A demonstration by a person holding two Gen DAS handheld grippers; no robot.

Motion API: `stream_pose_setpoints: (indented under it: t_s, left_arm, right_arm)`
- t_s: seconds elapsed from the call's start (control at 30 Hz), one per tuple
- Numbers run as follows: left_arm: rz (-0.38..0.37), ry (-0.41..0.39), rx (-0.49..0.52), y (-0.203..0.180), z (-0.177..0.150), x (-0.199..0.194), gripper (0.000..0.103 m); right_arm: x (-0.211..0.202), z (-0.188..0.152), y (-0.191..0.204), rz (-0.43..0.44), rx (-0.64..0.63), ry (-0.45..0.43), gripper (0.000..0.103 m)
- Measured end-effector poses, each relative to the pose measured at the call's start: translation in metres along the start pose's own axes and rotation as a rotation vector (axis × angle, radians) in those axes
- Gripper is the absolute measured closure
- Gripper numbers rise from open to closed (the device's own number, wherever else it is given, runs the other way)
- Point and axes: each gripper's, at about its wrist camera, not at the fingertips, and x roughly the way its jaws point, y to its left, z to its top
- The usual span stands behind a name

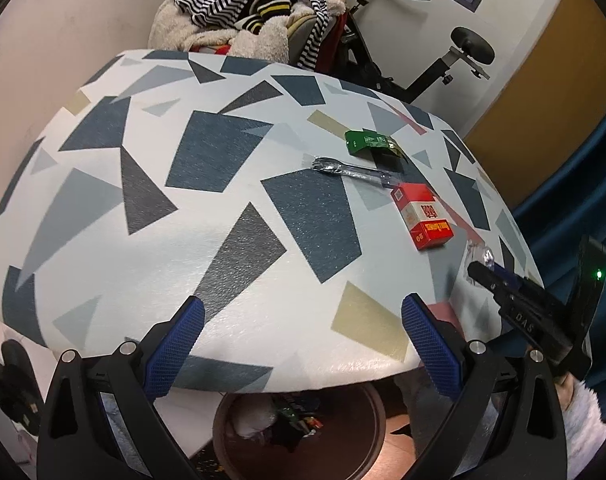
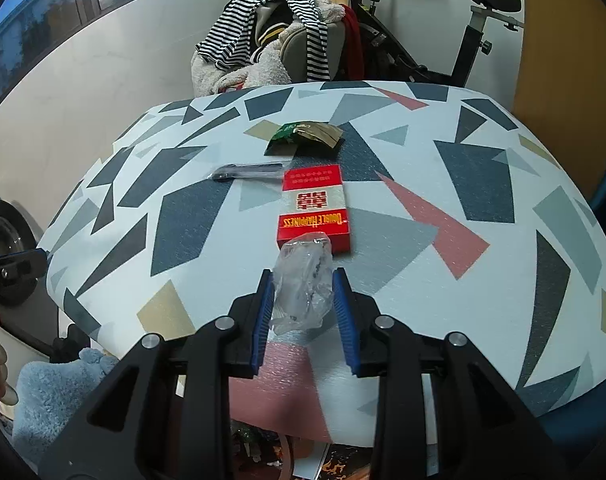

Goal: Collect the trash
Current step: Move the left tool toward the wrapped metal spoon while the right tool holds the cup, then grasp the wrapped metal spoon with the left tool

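Note:
My right gripper [image 2: 303,284] is shut on a crumpled clear plastic wrapper [image 2: 303,280] just above the near part of the table. It shows at the right of the left wrist view [image 1: 479,268]. Beyond it lie a red cigarette box [image 2: 315,208] [image 1: 421,216], a black plastic spoon in clear wrap [image 2: 247,171] [image 1: 351,172] and a green and gold packet [image 2: 307,136] [image 1: 373,142]. My left gripper [image 1: 303,320] is open and empty over the table's near edge, left of the trash.
The table [image 1: 183,160] has a cloth with grey, blue and pink shapes. A brown bin [image 1: 299,432] with rubbish stands on the floor under its near edge. A chair piled with clothes [image 1: 255,12] and an exercise bike [image 1: 443,64] stand behind the table.

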Motion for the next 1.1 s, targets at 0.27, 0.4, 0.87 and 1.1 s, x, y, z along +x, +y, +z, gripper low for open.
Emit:
stream_pose_setpoints:
  t_s: [0.27, 0.4, 0.87, 1.1]
  left_arm:
    - [-0.03, 0.038, -0.084, 0.005, 0.02, 0.023, 0.007]
    - [-0.055, 0.056, -0.149, 0.009, 0.031, 0.036, 0.007]
    - [-0.061, 0.094, -0.203, -0.002, 0.065, 0.065, 0.007]
    - [-0.08, 0.123, -0.242, -0.015, 0.075, 0.082, 0.012]
  right_arm:
    - [0.003, 0.0, -0.017, -0.013, 0.025, -0.017, 0.07]
    - [0.006, 0.0, -0.025, -0.016, 0.033, -0.018, 0.07]
    - [0.004, 0.005, -0.042, -0.02, 0.068, -0.061, 0.07]
    - [0.003, 0.003, -0.05, -0.01, 0.083, -0.075, 0.07]
